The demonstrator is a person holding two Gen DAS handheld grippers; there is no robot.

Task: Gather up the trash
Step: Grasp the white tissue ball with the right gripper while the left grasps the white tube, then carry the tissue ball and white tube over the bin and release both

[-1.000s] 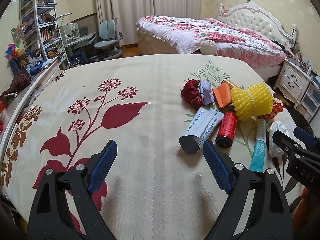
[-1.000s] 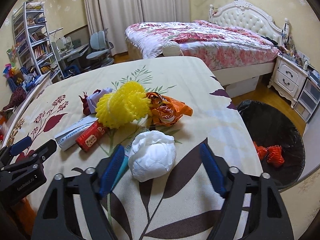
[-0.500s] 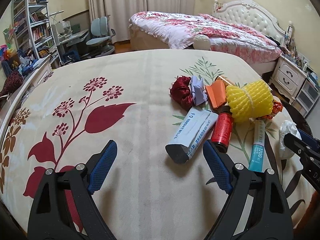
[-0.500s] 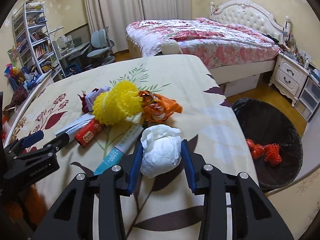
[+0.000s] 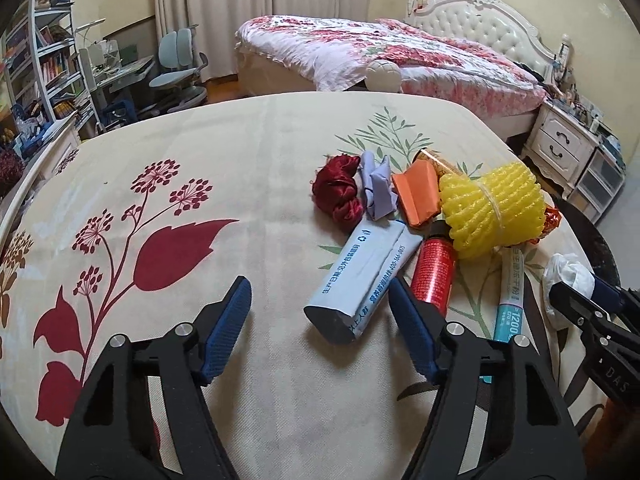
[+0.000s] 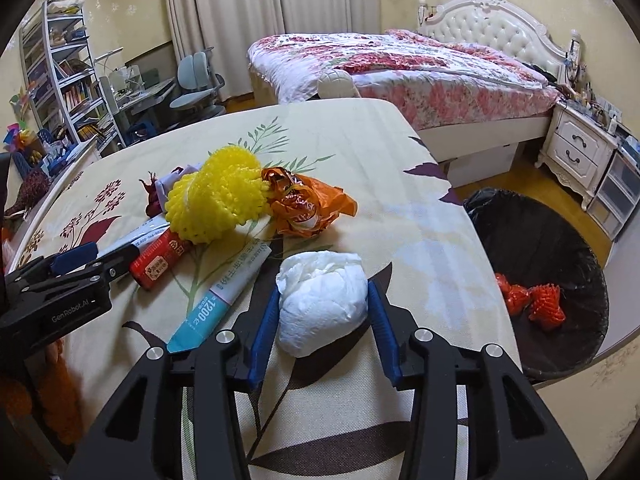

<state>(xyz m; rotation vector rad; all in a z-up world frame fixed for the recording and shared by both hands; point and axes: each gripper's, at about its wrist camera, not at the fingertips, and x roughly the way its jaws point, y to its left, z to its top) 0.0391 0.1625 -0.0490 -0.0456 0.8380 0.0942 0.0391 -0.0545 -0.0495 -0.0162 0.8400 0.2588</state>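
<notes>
Bedroom clutter is seen spread across a cream bedcover (image 5: 256, 168) printed with red flowers, where trash is being collected. At the left, the left gripper (image 5: 320, 330) is held low over the cover with its blue fingers (image 5: 230, 326) spread wide and nothing between them; since a second ago it has been brought closer to a pale blue packet (image 5: 362, 276). Beside the packet lie a red can (image 5: 434, 276), a yellow foam net (image 5: 494, 210) and a teal tube (image 6: 222, 300), with an orange wrapper (image 6: 306, 206) behind. Further right, the change is plain: the right gripper (image 6: 323, 322), wide open a second ago, has been closed around a white paper wad (image 6: 322, 302), which is now pinched between its fingers, apparently just clear of the cover. At the far right, a black-lined bin (image 6: 548, 240) stands on the floor beside the bed, with red scraps (image 6: 532, 300) already inside. The wad is judged ready to be carried there.
</notes>
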